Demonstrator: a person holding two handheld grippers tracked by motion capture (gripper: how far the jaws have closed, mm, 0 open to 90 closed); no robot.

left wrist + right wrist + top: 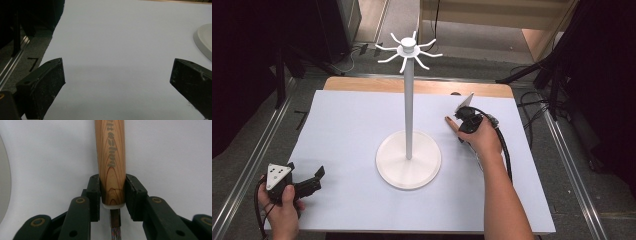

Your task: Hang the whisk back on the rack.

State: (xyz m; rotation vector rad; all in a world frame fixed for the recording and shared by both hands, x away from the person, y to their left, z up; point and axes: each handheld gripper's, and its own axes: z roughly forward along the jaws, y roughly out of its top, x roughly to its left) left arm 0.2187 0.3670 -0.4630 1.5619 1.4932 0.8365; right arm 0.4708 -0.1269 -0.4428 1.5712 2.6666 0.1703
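A wooden handle point(111, 157) with grey lettering lies lengthwise between my right gripper's point(112, 188) black pads, which are shut on its lower end just above a white collar. A dark stem with coloured strands runs back from the collar. In the high view the handle's tip point(451, 122) pokes out to the left of the right gripper point(463, 123), low over the white table cover. The left gripper point(314, 179) rests at the near left corner. Its jaws stand wide open over bare cover, nothing between them point(117, 72).
A tall white stand point(408, 100) with several curved hooks point(408, 48) at its top rises from a round base point(408, 172) in the table's middle, left of the right hand. The base's rim point(206, 41) lies off the left gripper's right jaw. Metal rails flank the table.
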